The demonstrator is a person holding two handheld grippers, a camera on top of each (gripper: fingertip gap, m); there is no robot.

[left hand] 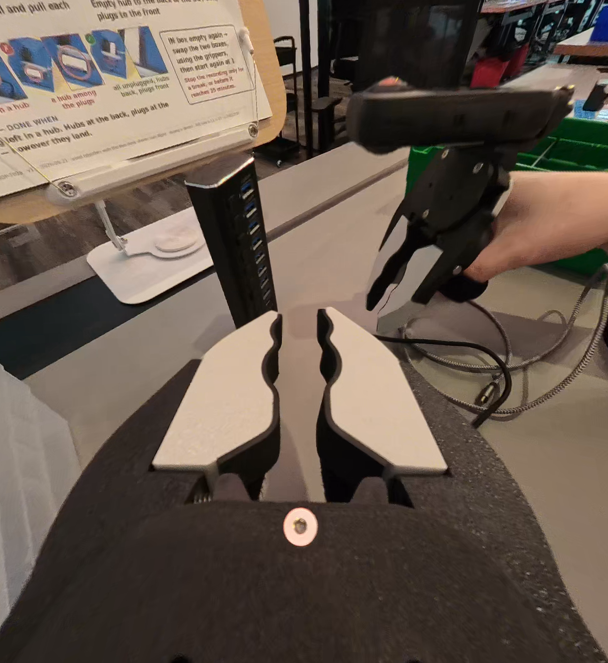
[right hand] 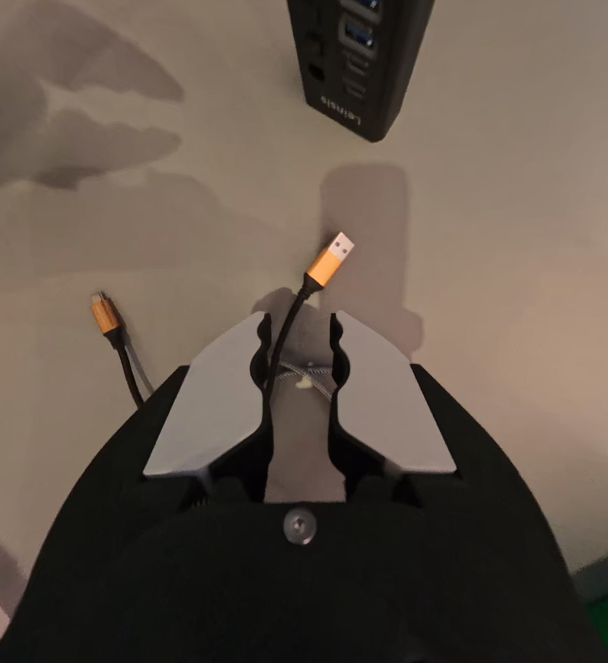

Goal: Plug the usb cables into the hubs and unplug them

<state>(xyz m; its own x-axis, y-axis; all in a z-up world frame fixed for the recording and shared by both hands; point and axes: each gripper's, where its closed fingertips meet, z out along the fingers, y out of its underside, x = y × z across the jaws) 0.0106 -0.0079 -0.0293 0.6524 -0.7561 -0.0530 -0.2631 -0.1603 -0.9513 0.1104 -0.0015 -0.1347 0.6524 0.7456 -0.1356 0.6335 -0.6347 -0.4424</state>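
- My left gripper (left hand: pixel 299 315) points level across the grey table (left hand: pixel 331 201), its jaws parted by a narrow gap with nothing between them.
- Just beyond its left fingertip stands the black USB hub (left hand: pixel 238 247), a tall bar upright on end, its column of blue ports facing right; I cannot tell whether the finger touches it.
- My right gripper (left hand: pixel 399 287) hangs to the right of the hub, tipped steeply down toward the table, with my hand (left hand: pixel 532 229) wrapped round its grip from the right.
- In its own view my right gripper (right hand: pixel 300 319) has its jaws partly open, and a black cable (right hand: pixel 281 344) runs up through the gap without being pinched.
- That cable ends in an orange-sleeved USB plug (right hand: pixel 329 260) lying free on the table just past the fingertips, short of the hub's lower end (right hand: pixel 356 71).
- A second orange plug (right hand: pixel 104 315) lies on the table to the left, well apart from the first.
- Grey braided cable (left hand: pixel 532 358) loops on the table below my right hand.
- Behind the hub an instruction sheet (left hand: pixel 116 89) tilts on a white stand (left hand: pixel 145 265); a green bin (left hand: pixel 582 150) sits beyond my right hand.
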